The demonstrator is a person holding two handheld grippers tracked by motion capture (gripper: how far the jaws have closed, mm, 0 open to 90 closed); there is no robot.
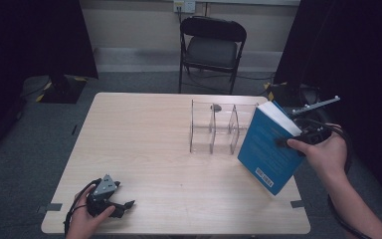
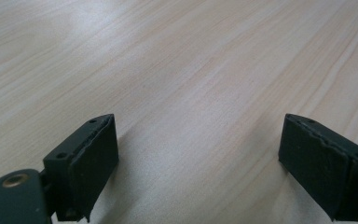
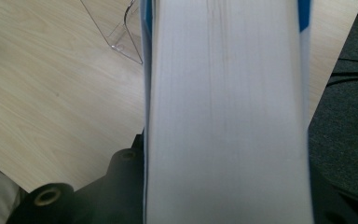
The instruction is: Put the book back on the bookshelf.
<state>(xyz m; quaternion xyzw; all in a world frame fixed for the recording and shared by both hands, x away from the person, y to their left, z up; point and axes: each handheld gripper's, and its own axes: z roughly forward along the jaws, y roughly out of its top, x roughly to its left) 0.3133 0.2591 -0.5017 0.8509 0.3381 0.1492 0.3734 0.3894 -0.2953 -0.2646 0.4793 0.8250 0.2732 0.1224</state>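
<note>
Clear acrylic rack (image 1: 214, 127) stands just beside the gripped blue book (image 1: 266, 149)

Wood-look tabletop, clear plastic rack, paper book

The tabletop (image 1: 144, 144) has a pale wood grain with a smooth, slightly shiny finish that gives soft reflections. The rack (image 1: 214, 127) is of clear, glossy plastic, and its edges catch the light. The book (image 1: 266, 149) has a blue cover, smooth with a soft sheen, and its page block is white matt paper with fine lines. The left tool (image 2: 198, 154) has black pads (image 2: 93, 168) that look like matt rubber, a little rough and worn at the edges. The chair (image 1: 213, 47) has a black metal frame and a dark padded seat. The floor (image 1: 40, 144) is grey, rough carpet.
</note>
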